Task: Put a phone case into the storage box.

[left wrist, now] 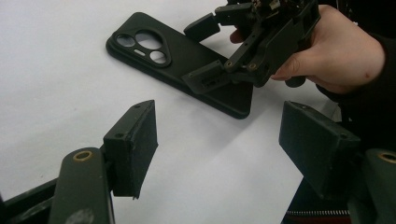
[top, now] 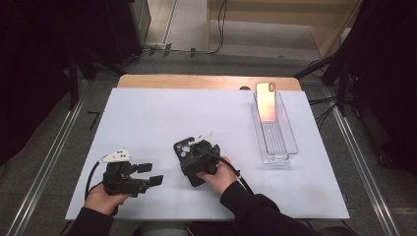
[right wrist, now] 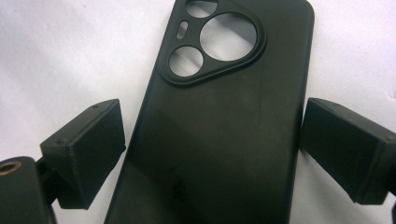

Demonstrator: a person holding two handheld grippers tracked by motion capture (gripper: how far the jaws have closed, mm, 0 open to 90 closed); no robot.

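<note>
- The white table (top: 147,113) is seen bearing the black phone case (right wrist: 219,130), flat near its middle.
- The case is straddled by the right gripper (right wrist: 212,149), jaws spread, not yet pinching; closing is judged next.
- The left gripper (left wrist: 219,149) is held spread, empty, nearby.

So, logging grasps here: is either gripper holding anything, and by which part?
Nothing is held. The right gripper straddles the black phone case, jaws open; the left gripper is open.
</note>
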